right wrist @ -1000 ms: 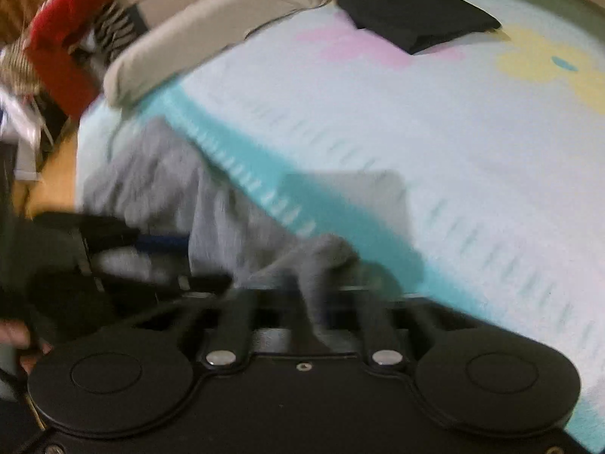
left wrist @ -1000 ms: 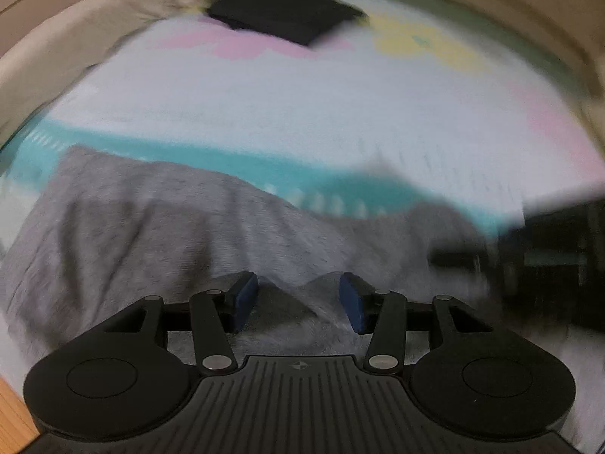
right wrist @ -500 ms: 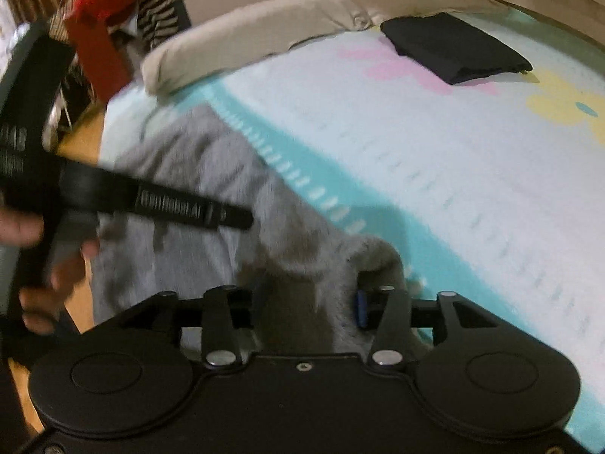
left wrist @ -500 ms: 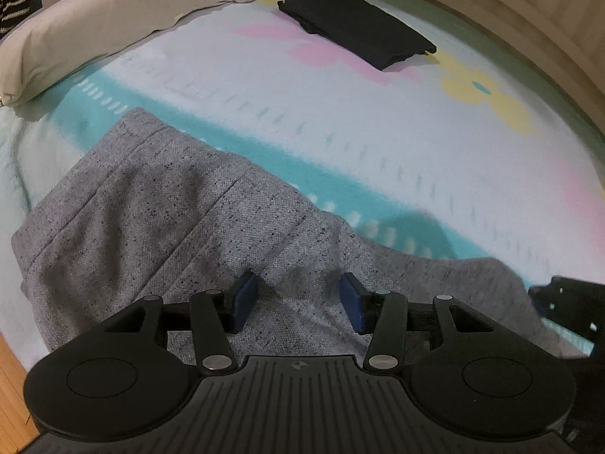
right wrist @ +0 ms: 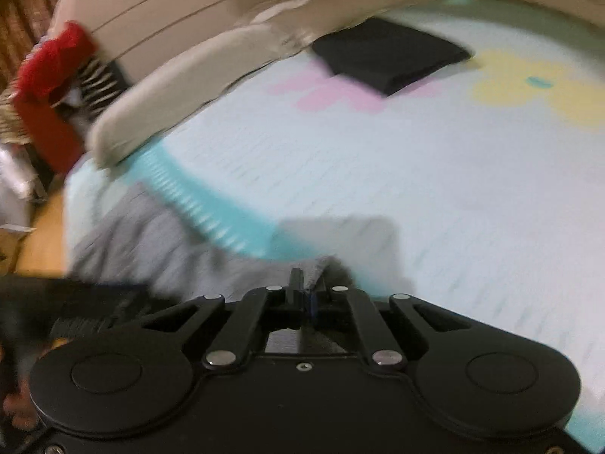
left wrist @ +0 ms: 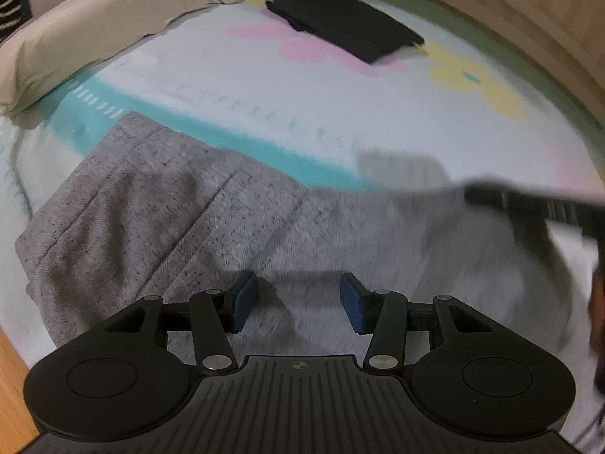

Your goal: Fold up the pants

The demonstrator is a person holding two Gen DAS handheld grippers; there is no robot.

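The grey pants [left wrist: 181, 212] are lying part-folded near the bed's [left wrist: 340, 121] front edge, the right tool [right wrist: 306, 295] clamping their edge, the left tool [left wrist: 298, 302] hovering apart, folding unfinished.

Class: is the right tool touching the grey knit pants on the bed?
Touching. The right wrist view shows the right tool shut, with a bunched edge of the grey knit pants pinched between its pads.
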